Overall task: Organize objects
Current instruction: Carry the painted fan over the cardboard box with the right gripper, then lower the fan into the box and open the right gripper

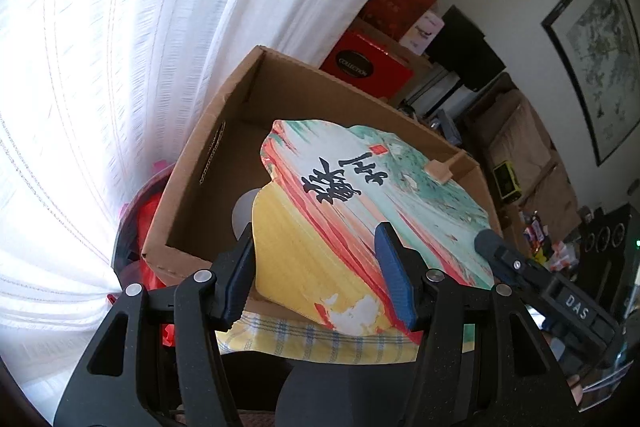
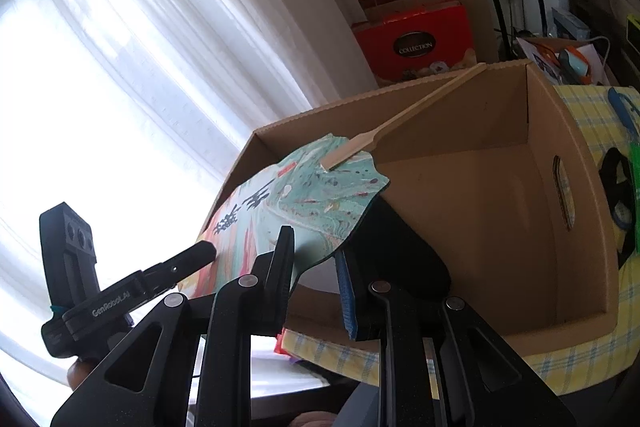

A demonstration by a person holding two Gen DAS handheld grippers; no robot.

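A paper fan (image 1: 360, 195) (image 2: 304, 199), painted yellow, red and green with black lettering, lies tilted over the open cardboard box (image 1: 192, 163) (image 2: 500, 187). Its wooden handle (image 2: 420, 107) (image 1: 439, 171) reaches the box's far rim. My left gripper (image 1: 318, 267) holds the fan's near yellow lobe, which sits slantwise between the pads. It shows as a dark finger on the fan's edge in the right wrist view (image 2: 196, 253). My right gripper (image 2: 316, 263) is shut on the fan's green edge; one of its fingers (image 1: 490, 247) shows in the left wrist view.
The box stands on a yellow checked cloth (image 2: 580, 351) (image 1: 320, 343). A dark object (image 2: 400, 251) lies in the box under the fan. Red gift boxes (image 1: 368, 67) (image 2: 416, 43) are stacked behind, white curtains (image 1: 120, 67) hang to the left, and a red bag (image 1: 148, 223) sits beside the box.
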